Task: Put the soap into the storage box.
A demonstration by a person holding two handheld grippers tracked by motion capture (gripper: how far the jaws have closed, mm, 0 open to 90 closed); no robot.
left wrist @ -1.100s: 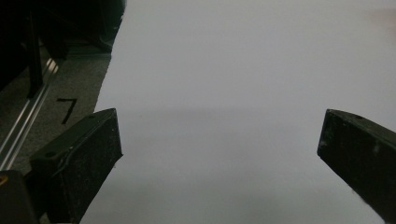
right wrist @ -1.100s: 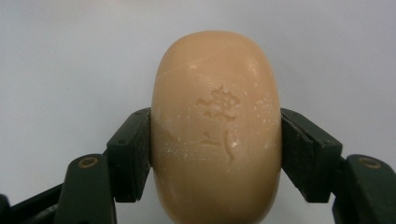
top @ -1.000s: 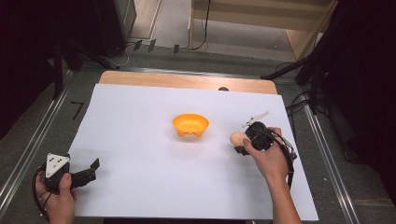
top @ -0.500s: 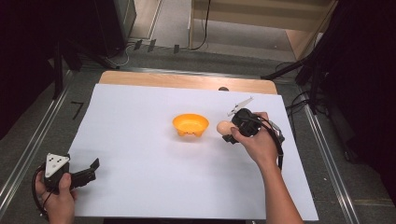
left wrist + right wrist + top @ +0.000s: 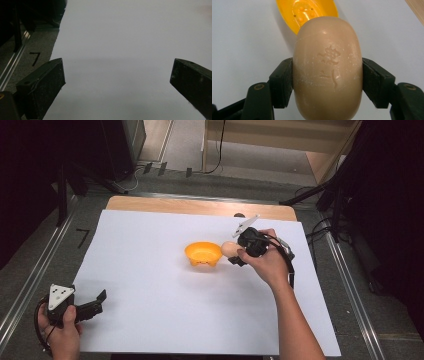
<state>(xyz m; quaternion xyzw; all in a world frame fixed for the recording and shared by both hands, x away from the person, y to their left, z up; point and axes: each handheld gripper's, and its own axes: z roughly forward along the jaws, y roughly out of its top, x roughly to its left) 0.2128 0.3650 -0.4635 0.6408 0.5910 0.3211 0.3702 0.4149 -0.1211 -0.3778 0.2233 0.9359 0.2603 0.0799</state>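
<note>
Right gripper (image 5: 327, 82) clamps the tan oval soap bar (image 5: 327, 72) by its sides, just beside the orange plastic soap dish (image 5: 202, 253). Left gripper (image 5: 117, 82) jaws wide, nothing between, over white sheet (image 5: 150, 270).

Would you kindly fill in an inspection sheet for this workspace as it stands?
Surface: white sheet over a wooden table.
Job's things: tan soap bar held beside the orange soap dish.
Clutter: nothing seen.
Grippers: right gripper clamps the soap; left gripper open and empty, near the sheet's front left corner.
Cables: black cable loops by the right wrist.
Surroundings: grey floor, metal rails, dark equipment.
</note>
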